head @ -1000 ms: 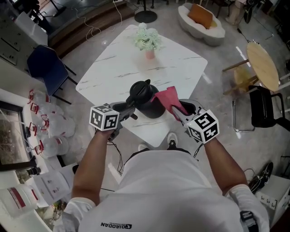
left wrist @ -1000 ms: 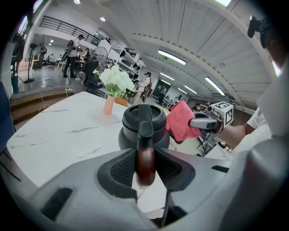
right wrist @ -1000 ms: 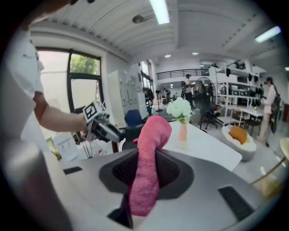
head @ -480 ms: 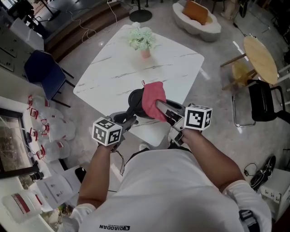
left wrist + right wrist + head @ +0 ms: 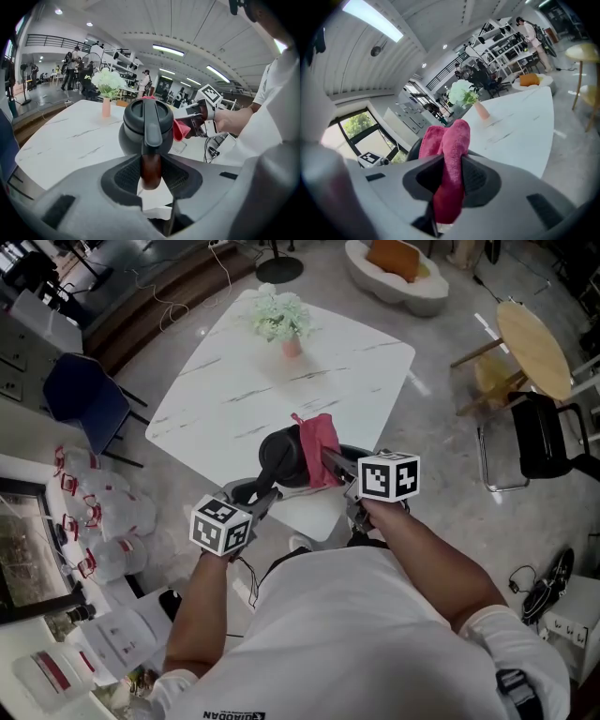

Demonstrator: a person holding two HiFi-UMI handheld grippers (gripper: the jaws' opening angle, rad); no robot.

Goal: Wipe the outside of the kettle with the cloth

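A dark grey kettle (image 5: 279,452) stands near the front edge of the white marble table (image 5: 366,371). My left gripper (image 5: 263,491) is shut on the kettle's handle (image 5: 151,169), whose brown grip sits between the pads of the left gripper (image 5: 151,172). A pink cloth (image 5: 318,439) lies against the kettle's right side and hides that flank. My right gripper (image 5: 330,461) is shut on the cloth (image 5: 451,154), which bunches up out of the jaws of the right gripper (image 5: 450,176). The left gripper view shows the kettle (image 5: 144,125) with the cloth (image 5: 180,130) pressed beside it.
A vase of white flowers (image 5: 281,319) stands on the far part of the table. A blue chair (image 5: 80,395) and water jugs (image 5: 112,517) are on the left. A round wooden table (image 5: 532,345) and a black chair (image 5: 544,442) are on the right.
My right gripper rolled and carried the cloth from the kettle's right over its top, then down onto its right side. The left gripper kept hold of the handle and shifted slightly.
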